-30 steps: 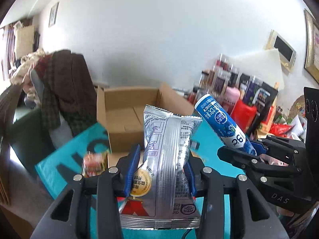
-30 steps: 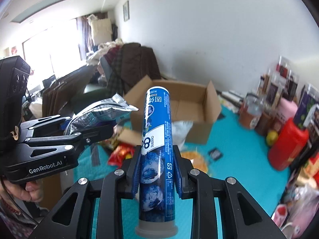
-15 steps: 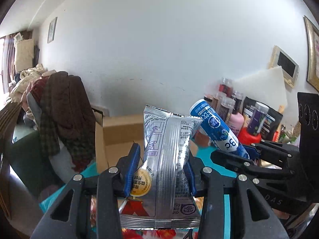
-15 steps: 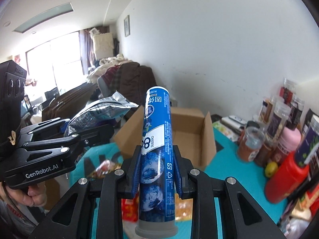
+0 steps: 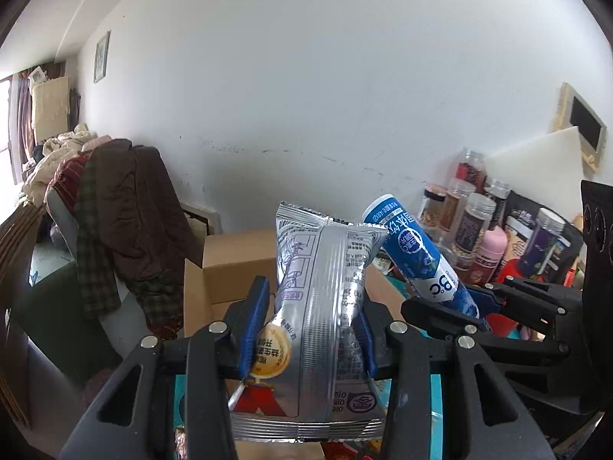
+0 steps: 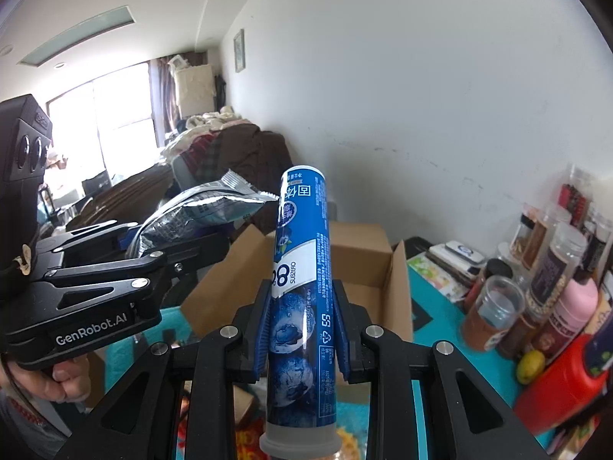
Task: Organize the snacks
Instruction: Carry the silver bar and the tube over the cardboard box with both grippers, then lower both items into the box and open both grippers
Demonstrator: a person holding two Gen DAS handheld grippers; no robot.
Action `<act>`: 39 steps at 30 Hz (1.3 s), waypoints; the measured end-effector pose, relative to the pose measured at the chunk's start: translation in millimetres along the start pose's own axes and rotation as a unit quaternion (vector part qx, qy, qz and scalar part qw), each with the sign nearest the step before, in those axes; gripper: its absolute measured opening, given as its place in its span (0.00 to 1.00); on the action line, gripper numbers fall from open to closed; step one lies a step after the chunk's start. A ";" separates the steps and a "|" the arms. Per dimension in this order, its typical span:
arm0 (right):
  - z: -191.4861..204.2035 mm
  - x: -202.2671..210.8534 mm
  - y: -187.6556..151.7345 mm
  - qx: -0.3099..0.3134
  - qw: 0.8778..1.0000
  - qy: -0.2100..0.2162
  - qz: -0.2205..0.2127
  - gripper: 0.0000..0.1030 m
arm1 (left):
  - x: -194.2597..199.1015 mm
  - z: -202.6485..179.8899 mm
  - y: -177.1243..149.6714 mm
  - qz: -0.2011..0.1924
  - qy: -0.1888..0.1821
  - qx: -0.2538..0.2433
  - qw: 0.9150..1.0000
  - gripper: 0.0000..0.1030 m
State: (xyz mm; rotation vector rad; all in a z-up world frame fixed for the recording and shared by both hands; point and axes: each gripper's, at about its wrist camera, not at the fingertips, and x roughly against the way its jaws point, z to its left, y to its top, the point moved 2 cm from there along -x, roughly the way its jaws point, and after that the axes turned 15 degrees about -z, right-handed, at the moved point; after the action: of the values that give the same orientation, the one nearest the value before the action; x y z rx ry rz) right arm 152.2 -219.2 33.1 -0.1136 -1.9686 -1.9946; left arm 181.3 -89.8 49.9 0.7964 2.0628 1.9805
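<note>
Silver snack packet [image 5: 325, 306] stands upright, clamped between the blue fingers [image 5: 254, 322] of the left gripper [image 5: 310, 326]; the blue tablet tube [image 6: 302, 291] is gripped just as firmly by the right gripper [image 6: 302, 329], whose fingers [image 6: 264, 329] press its lower half. Both are carried in the air, side by side, in front of the open cardboard box [image 6: 367, 280] on the teal table [image 6: 436, 326]. A second ago the left wrist view looked down into the box, with the table spread below it; now only the box's rear wall and a flap [image 5: 237, 264] show at 9 o'clock of the packet, and bare wall fills the view. In the right wrist view the box has slid lower and nearer. Both snacks have likely been lifted toward the box, and neither is let go yet, so placing remains
</note>
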 end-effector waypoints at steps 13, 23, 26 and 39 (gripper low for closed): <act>-32.2 -59.8 -32.7 -0.032 0.998 -0.030 0.041 0.27 | -63.1 16.1 -33.5 0.055 0.038 0.002 0.998 0.40; -46.9 -96.0 -67.0 -0.048 0.993 -0.056 0.089 0.27 | -93.7 20.8 -63.8 0.107 0.061 -0.011 0.992 0.40; -47.2 -103.3 -73.6 -0.043 0.992 -0.058 0.101 0.27 | -101.0 22.3 -73.6 0.126 0.061 -0.011 0.990 0.40; -44.3 -126.7 -97.7 -0.024 0.985 -0.052 0.164 0.27 | -127.8 32.0 -104.5 0.214 0.093 -0.009 0.972 0.41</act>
State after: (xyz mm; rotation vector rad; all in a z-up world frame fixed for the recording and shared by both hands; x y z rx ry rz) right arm 250.8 -241.4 -98.6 -0.5286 -1.8224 -1.8513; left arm 277.4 -121.0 -84.5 1.1769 2.1060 2.3705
